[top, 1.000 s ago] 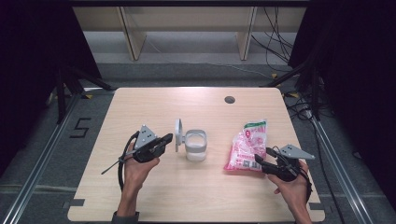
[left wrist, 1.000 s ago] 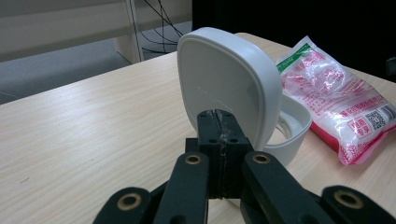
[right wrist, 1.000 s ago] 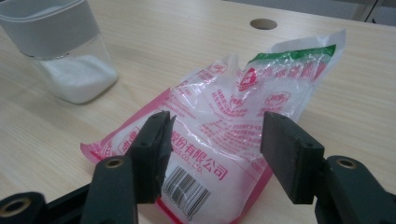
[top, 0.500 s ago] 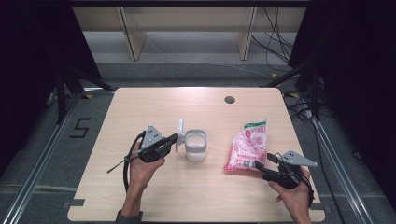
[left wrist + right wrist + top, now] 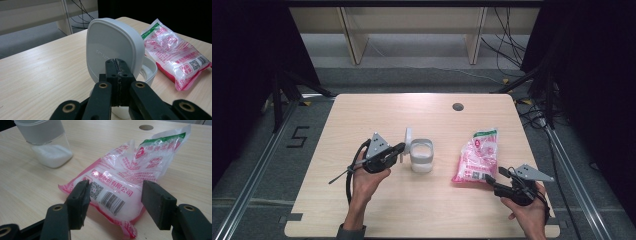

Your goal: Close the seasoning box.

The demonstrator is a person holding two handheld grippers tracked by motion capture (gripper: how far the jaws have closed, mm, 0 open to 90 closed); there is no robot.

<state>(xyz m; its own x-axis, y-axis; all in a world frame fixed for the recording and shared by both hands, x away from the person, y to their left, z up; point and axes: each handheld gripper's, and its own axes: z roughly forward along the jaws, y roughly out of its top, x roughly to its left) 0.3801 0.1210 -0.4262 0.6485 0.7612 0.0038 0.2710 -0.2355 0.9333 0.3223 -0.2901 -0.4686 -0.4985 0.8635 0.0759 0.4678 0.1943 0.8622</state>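
Your left tongs pinch the white lid upright over the jar, mid-counter. Your right tongs gape around the pink bag's near end; bare wood lies ahead.

A pale wooden table with a round grommet hole — beyond it, shelving legs and loose cables.
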